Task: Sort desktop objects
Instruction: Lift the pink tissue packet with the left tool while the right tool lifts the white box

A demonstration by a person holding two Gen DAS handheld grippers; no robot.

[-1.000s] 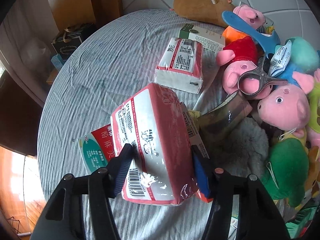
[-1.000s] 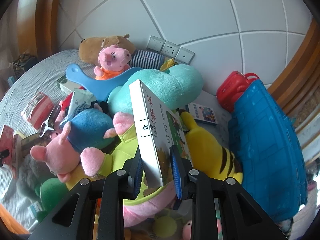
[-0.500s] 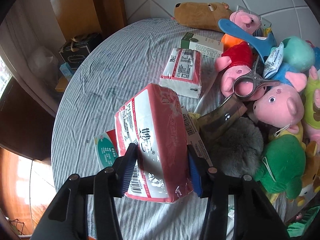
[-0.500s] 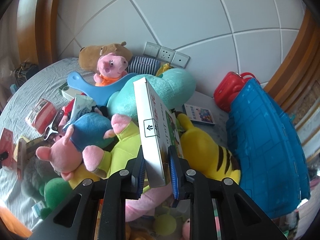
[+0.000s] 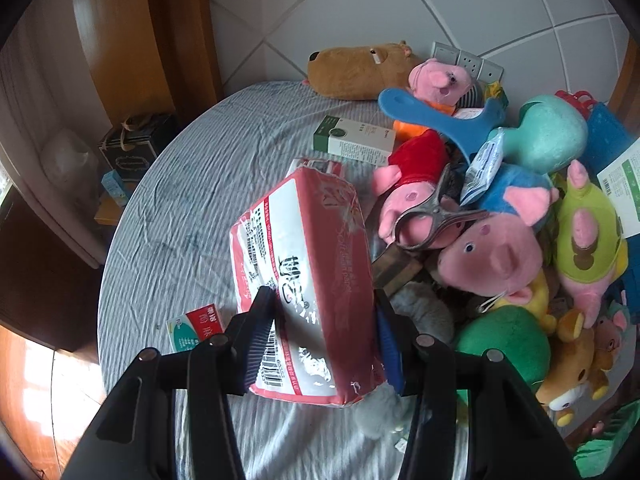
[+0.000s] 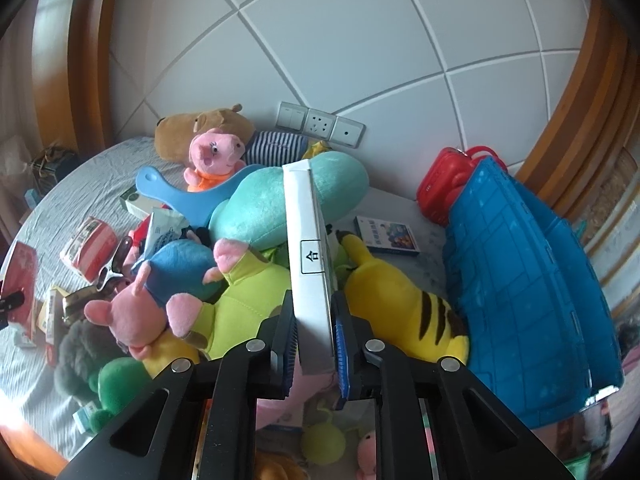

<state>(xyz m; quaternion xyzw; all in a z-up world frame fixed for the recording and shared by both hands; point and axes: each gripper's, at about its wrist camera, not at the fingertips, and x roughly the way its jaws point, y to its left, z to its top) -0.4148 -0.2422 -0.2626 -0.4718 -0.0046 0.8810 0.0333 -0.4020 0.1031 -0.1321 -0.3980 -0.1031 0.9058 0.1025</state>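
Note:
My left gripper (image 5: 320, 332) is shut on a red and white tissue pack (image 5: 304, 264) and holds it above the grey striped tablecloth (image 5: 192, 184). My right gripper (image 6: 314, 332) is shut on a flat white box (image 6: 308, 256), held edge-up over the heap of plush toys. The box's corner also shows at the right edge of the left wrist view (image 5: 622, 184). A second tissue pack (image 6: 90, 246) lies on the cloth. A green and white box (image 5: 354, 142) lies beyond it.
A heap of plush toys fills the right of the table: pink pigs (image 5: 492, 256), a teal toy (image 6: 280, 200), a yellow striped toy (image 6: 400, 308), a brown capybara (image 5: 360, 70). A blue crate (image 6: 528, 292) and red case (image 6: 448, 184) stand right. Metal clip (image 5: 432, 220), blue paddle (image 5: 436, 118).
My left gripper has lifted the tissue pack higher off the cloth and tipped it up. My right gripper has raised the white box and turned it more edge-on.

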